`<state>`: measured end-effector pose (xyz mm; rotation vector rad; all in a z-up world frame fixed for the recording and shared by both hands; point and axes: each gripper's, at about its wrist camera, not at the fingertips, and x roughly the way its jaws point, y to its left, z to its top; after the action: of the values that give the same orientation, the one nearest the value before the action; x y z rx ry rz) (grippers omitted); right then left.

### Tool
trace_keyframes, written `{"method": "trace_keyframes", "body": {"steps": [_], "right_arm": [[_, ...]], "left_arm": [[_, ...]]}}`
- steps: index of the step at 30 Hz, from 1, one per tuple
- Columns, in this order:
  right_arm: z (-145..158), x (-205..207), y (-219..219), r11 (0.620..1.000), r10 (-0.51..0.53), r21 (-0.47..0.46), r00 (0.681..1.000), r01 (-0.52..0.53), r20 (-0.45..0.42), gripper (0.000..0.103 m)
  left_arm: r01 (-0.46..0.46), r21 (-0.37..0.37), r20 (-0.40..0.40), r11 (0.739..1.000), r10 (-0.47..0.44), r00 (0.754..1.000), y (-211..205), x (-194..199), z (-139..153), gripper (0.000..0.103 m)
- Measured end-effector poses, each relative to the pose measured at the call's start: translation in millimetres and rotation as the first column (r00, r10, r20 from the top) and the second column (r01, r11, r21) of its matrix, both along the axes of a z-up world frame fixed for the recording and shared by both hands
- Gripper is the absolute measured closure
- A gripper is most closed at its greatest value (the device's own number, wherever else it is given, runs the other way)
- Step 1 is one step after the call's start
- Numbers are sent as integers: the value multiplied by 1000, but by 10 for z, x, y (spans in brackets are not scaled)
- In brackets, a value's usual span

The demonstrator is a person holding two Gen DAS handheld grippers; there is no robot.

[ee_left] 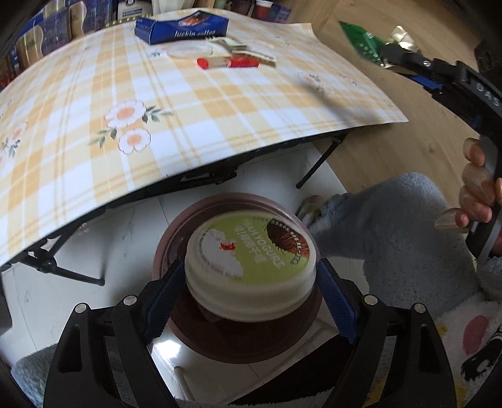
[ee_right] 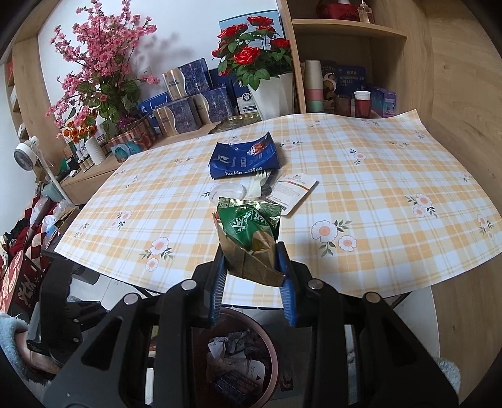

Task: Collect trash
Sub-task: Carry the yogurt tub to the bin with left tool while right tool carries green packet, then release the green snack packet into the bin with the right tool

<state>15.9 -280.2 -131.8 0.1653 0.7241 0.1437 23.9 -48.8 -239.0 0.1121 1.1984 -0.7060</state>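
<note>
While poised over a brown bin [ee_left: 241, 342], left hand-held gripper [ee_left: 251, 282] clamps a yogurt tub [ee_left: 251, 260] across wide jaws | right hand-held gripper [ee_right: 252, 276] pinches a green wrapper [ee_right: 251, 232] above the tabletop [ee_right: 376, 194] edge | farther back lie a blue coffee packet [ee_right: 244, 157] and a red wrapper [ee_left: 229, 61]

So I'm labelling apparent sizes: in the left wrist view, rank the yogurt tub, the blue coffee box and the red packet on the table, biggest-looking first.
1. Round white, green-lidded yogurt tub, inflated by nearness.
2. Blue cardboard coffee box.
3. Red flat packet.
</note>
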Motion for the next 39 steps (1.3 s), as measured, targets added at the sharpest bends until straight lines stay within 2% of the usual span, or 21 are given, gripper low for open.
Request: {"method": "trace_keyframes", "body": {"steps": [5, 11, 16, 20, 23, 26, 29, 32, 35, 39], "right_arm": [[-31, 15, 9, 1000, 6, -1, 1000, -6, -9, 70], [-98, 14, 36, 1000, 17, 6, 1000, -17, -25, 70], [-184, -7, 58, 999, 30, 26, 999, -29, -40, 70], [-295, -49, 127, 997, 56, 47, 997, -54, -46, 70], [-422, -86, 234, 992, 99, 80, 993, -94, -64, 70], [-552, -133, 386, 985, 153, 94, 984, -145, -90, 70], [-684, -183, 622, 973, 228, 65, 965, -221, -129, 70], [-774, -216, 786, 957, 290, 46, 943, -286, -162, 70], [-858, -237, 924, 940, 341, 35, 920, -341, -194, 70], [-1012, -214, 997, 931, 360, 31, 898, -364, -252, 70]], "left_arm": [[-3, -17, -17, 1000, 2, 1000, -6, 50, -57, 19], [-51, -77, -18, 996, 50, 999, 73, 124, -17, 15], [-129, -144, 44, 981, 136, 990, 249, 121, 151, 14], [-206, -188, 141, 960, 234, 962, 415, 65, 327, 11], [-275, -226, 216, 934, 323, 921, 558, -29, 438, 10], [-333, -254, 260, 908, 396, 881, 671, -87, 516, 8], [-366, -282, 269, 887, 439, 857, 781, -89, 566, 8], [-382, -295, 254, 876, 458, 852, 864, -77, 557, 7], [-384, -287, 254, 878, 456, 853, 855, -57, 537, 7], [-379, -277, 254, 883, 447, 858, 827, -53, 510, 7]]}}
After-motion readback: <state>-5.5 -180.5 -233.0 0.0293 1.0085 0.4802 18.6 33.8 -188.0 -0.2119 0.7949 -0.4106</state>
